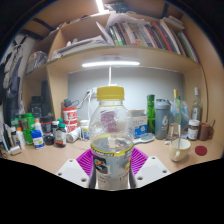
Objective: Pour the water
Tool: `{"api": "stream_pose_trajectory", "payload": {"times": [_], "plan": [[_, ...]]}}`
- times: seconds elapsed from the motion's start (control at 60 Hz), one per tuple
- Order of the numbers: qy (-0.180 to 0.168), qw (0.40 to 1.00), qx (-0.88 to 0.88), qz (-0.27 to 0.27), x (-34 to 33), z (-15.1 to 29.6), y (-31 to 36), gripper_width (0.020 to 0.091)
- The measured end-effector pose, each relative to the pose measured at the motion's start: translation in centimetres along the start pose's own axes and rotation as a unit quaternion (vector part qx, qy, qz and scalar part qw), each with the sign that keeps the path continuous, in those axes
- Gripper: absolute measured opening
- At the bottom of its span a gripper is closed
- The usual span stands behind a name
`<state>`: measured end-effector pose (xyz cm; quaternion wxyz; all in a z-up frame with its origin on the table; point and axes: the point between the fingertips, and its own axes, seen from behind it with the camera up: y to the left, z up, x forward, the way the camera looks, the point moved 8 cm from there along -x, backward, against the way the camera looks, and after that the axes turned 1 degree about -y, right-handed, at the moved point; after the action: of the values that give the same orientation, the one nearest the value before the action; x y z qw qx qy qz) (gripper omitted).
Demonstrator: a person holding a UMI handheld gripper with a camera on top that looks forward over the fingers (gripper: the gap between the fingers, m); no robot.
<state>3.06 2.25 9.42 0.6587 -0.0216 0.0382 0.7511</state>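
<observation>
While tongs (111, 165) clamp it, yellow-capped bottle (111, 135) stands upright — desk (165, 150) beyond

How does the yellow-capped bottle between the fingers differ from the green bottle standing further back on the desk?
The yellow-capped bottle is clear, and the shelf shows through it; the green bottle is dark and tinted. The yellow-capped bottle sits between the gripper's pink pads, right up front, while the green bottle stands free beyond them among other containers. The yellow-capped bottle looks squat and wide; the green bottle is slim. Both stand upright.
</observation>
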Motion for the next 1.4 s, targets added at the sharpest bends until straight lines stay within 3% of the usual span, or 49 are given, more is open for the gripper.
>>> {"api": "stream_pose_trajectory", "payload": {"times": [0.3, 0.483, 0.6, 0.717, 0.85, 1.0, 1.2, 1.4], "plan": [[0.017, 0.999, 0.009, 0.045, 0.3, 0.5, -0.3, 0.0454], [0.007, 0.971, 0.225, 0.078, 1.2, 4.9, -4.4, 0.0455], [0.018, 0.897, 0.426, 0.117, 2.3, 6.3, -7.6, 0.0451], [0.04, 0.77, 0.618, 0.154, 2.7, 7.0, -10.3, 0.0449], [0.039, 0.63, 0.756, 0.173, 3.1, 6.7, -13.0, 0.0453], [0.023, 0.513, 0.837, 0.189, 2.8, 7.1, -14.1, 0.0452], [0.021, 0.454, 0.872, 0.183, 2.9, 7.1, -13.6, 0.0453], [0.033, 0.435, 0.879, 0.192, 2.7, 6.9, -13.3, 0.0454]]}}
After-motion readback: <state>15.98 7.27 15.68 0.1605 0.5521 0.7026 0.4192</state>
